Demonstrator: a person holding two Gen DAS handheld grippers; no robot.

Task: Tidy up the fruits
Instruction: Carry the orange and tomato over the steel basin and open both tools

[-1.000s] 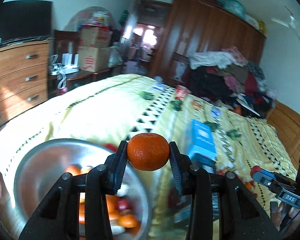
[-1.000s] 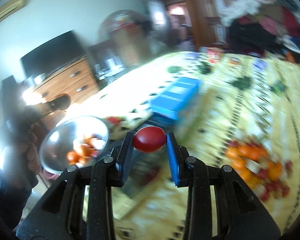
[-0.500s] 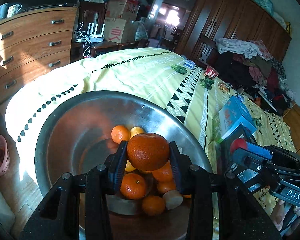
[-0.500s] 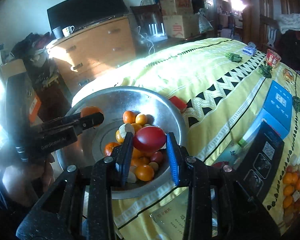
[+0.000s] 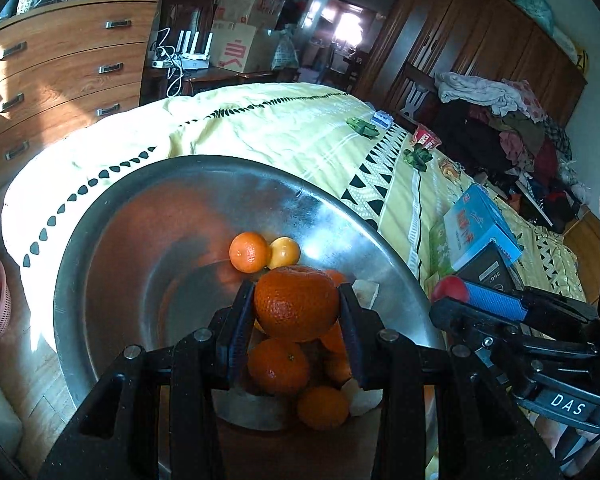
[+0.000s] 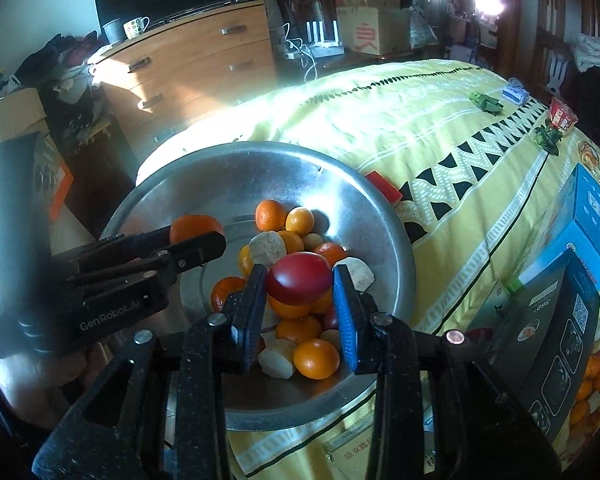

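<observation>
Your left gripper [image 5: 296,312]: jaws clamp an orange mandarin [image 5: 296,303]. Your right gripper [image 6: 300,286]: jaws clamp a red tomato [image 6: 299,283]. Both hang over the steel bowl [image 6: 364,216] of fruit, near edge of the bed [image 6: 440,128].

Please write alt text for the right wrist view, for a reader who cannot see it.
The right tongs grip a red tomato above a metal bowl of oranges and pale root pieces on a yellow patterned bedspread. From the left, the left tongs hold an orange over the same bowl. A wooden dresser stands behind.
</observation>
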